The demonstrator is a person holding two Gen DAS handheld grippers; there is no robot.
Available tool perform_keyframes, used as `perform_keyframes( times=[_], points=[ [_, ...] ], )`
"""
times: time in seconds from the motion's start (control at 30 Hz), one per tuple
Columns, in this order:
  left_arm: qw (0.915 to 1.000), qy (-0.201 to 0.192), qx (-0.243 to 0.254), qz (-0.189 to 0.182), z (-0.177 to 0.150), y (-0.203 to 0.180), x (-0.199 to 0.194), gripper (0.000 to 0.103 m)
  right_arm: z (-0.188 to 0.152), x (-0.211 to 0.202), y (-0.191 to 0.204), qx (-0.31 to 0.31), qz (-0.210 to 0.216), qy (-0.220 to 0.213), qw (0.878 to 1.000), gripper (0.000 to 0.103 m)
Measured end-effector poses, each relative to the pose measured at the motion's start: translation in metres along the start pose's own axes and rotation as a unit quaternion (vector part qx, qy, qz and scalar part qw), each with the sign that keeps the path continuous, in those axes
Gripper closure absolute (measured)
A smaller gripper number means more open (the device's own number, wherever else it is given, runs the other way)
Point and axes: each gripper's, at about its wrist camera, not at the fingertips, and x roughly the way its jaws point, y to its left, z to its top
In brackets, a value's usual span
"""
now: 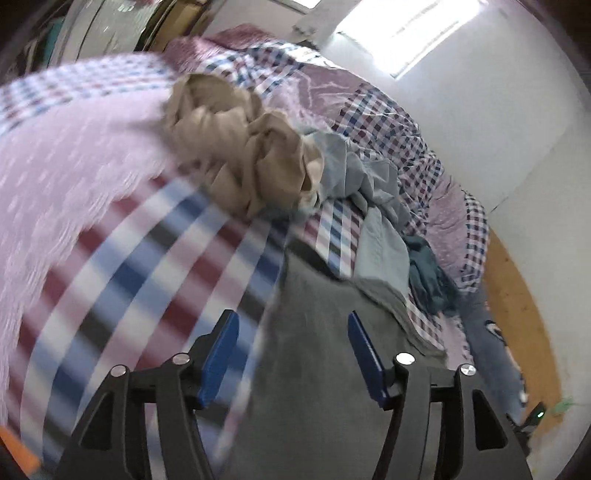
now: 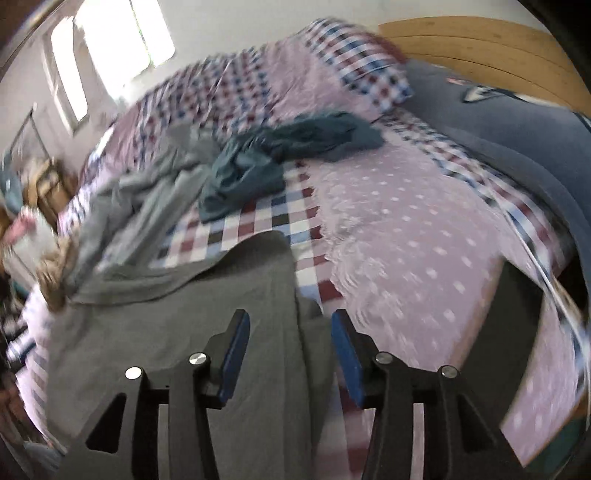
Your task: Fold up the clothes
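A grey garment (image 1: 317, 354) lies flat on the bed in front of both grippers; it also shows in the right wrist view (image 2: 207, 317). My left gripper (image 1: 291, 325) is open and empty, just above the garment's left edge. My right gripper (image 2: 290, 325) is open and empty, over the garment's right edge. A crumpled beige garment (image 1: 236, 140), a light blue one (image 1: 365, 177) and a dark teal one (image 2: 273, 155) lie further back on the bed.
The bed has a pink dotted and checked cover (image 2: 399, 229). A dark blue pillow (image 2: 509, 125) lies by the wooden headboard (image 2: 476, 40). A white wall with a window (image 1: 413, 33) is behind the bed. Both views are motion blurred.
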Motion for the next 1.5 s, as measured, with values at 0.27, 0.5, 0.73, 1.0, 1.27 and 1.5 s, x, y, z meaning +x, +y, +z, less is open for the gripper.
perform_keyframes(
  times=[0.27,0.5,0.73,1.0,1.27,1.5],
  points=[
    [0.9975,0.059,0.038,-0.006,0.031,-0.013,0.072,0.03,0.044,0.086,0.016,-0.015,0.026,0.071,0.997,0.053],
    [0.9927,0.092,0.077,0.002,0.042,-0.019,0.103,0.03,0.05,0.119,0.032,-0.068,-0.003,0.101,0.993,0.053],
    [0.9806,0.111,0.16,0.021,0.042,-0.036,0.112,0.03,0.047,0.134,0.06,-0.15,-0.035,0.11,0.982,0.052],
    [0.9779,0.135,0.159,0.014,0.053,-0.049,0.158,0.063,0.065,0.147,0.046,-0.085,-0.047,0.074,0.993,0.049],
    [0.9961,0.065,0.052,-0.028,0.073,-0.026,0.153,0.096,0.078,0.142,0.013,0.042,-0.053,0.012,0.998,0.05],
    [0.9956,0.075,0.056,0.009,0.073,-0.019,0.152,0.093,0.077,0.13,0.002,0.048,0.014,0.031,0.998,0.05]
  ],
)
